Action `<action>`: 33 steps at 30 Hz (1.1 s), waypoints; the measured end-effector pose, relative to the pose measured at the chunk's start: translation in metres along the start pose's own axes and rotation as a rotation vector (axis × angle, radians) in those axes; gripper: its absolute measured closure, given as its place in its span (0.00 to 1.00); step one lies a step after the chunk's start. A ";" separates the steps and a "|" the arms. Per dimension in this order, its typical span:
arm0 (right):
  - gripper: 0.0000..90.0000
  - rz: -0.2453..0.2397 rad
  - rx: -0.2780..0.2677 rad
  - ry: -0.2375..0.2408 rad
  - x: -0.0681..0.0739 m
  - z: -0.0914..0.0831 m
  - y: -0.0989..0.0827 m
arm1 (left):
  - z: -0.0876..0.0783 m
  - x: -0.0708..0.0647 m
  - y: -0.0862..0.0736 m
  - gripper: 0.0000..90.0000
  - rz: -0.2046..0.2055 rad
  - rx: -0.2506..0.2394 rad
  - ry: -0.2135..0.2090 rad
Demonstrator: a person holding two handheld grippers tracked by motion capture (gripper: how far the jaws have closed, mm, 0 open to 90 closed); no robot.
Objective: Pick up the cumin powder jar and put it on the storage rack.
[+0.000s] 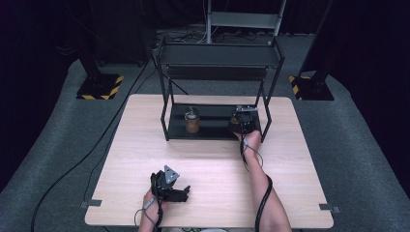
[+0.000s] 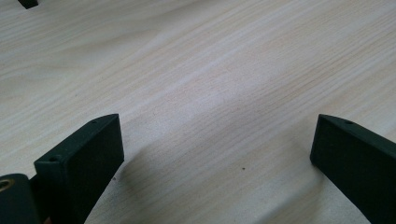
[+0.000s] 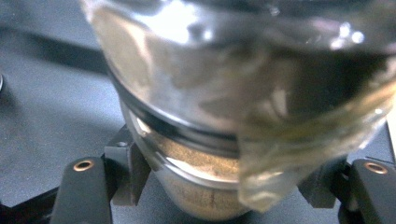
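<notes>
- A light wooden table (image 1: 208, 159) sits on a grey floor, and a black metal rack (image 1: 217, 55) stands at the 12 o'clock side of the table.
- The rack has a dark bottom shelf (image 1: 215, 126) that rests on the table top, and a higher shelf above it.
- A small glass jar (image 1: 192, 121) with brown stuff inside stands upright on the bottom shelf, toward the 9 o'clock end.
- The right gripper (image 1: 243, 123) reaches onto the bottom shelf at the 3 o'clock end, well apart from that jar.
- The person's right hand (image 1: 251, 141) holds it from the 6 o'clock side, and the bare forearm stretches down to the table's near edge.
- In the right gripper view, a second glass jar (image 3: 224, 116) sits between the two black jaws, with tan powder in its lower part.
- The jaws press on both sides of this jar, so the right gripper is closed around it.
- I cannot tell if this jar touches the shelf or is lifted a bit.
- The left gripper (image 1: 170, 186) rests low over the table near the 6 o'clock edge, held by the left hand (image 1: 153, 203).
- In the left gripper view, its two jaws stand wide apart with bare wood between them, holding nothing.
</notes>
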State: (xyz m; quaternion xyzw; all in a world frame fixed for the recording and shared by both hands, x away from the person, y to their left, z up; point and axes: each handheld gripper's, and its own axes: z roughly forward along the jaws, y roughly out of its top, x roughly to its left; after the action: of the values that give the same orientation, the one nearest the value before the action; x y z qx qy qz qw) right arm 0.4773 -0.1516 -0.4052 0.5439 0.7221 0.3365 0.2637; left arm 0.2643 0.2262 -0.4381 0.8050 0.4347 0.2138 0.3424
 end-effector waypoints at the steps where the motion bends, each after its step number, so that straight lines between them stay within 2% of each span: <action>1: 0.34 -0.003 0.000 0.003 -0.001 0.000 0.000 | 0.000 0.000 0.000 0.03 0.000 0.001 0.000; 12: 0.33 -0.006 0.017 0.019 -0.004 -0.002 0.003 | 0.000 0.000 0.000 0.03 0.005 0.001 0.001; 14: 0.27 0.003 0.025 0.036 -0.007 -0.002 0.004 | 0.000 0.000 0.000 0.03 0.005 0.003 0.001; 16: 0.19 0.002 0.050 0.055 -0.009 -0.002 0.008 | 0.000 0.000 0.000 0.03 0.005 0.001 0.001; 18: 0.15 -0.006 0.057 0.055 -0.008 -0.003 0.008 | 0.000 -0.001 0.000 0.03 0.005 0.000 0.003; 22: 0.04 -0.019 0.108 0.089 -0.010 -0.006 0.013 | 0.000 -0.001 0.000 0.03 0.006 -0.001 0.004; 26: 0.00 -0.033 0.157 0.109 -0.010 -0.012 0.017 | 0.000 -0.001 0.000 0.03 0.007 -0.002 0.005; 33: 0.00 -0.065 0.218 0.121 -0.003 -0.028 0.014 | 0.000 -0.002 -0.001 0.03 0.009 -0.004 0.007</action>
State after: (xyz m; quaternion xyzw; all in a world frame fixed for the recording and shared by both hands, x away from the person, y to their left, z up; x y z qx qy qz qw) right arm 0.4664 -0.1577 -0.3764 0.5244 0.7862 0.2796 0.1695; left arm 0.2627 0.2250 -0.4384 0.8055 0.4320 0.2190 0.3414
